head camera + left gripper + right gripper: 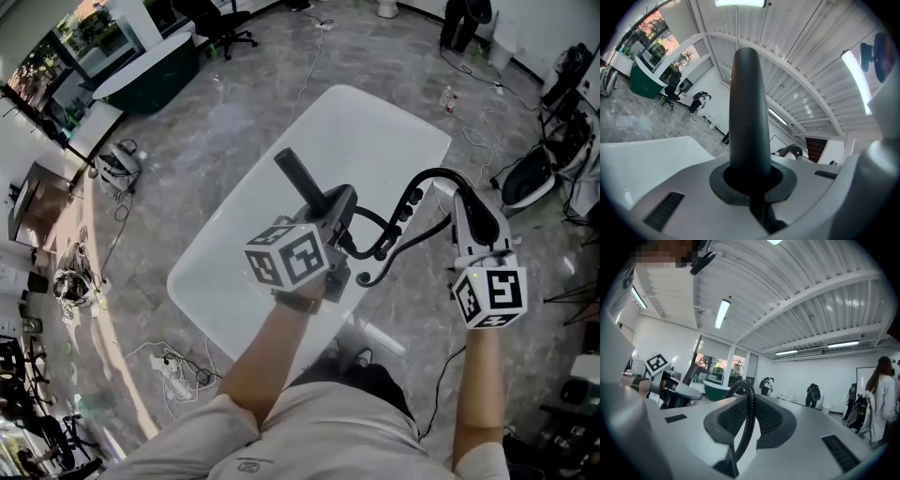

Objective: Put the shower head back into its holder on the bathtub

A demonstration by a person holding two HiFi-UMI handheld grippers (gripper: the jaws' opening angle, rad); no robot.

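Note:
The black shower head (298, 176) sticks out over the white bathtub (375, 122), and my left gripper (337, 202) is shut on its handle. In the left gripper view the dark handle (749, 112) rises straight from between the closed pads, and the left gripper (753, 187) sits over the tub rim (647, 159). The black ribbed hose (424, 178) arcs to my right gripper (466, 199), which is shut on it. In the right gripper view the hose (751, 397) runs through the right gripper (750, 423). A black tap fitting (386, 240) with knobs stands at the tub's near edge between both grippers.
Grey stone floor surrounds the tub, with cables (173, 366) at the near left and a green-and-white counter (155, 70) at the back left. Bags and equipment (553, 159) crowd the right side. Several people (813, 394) stand across the room.

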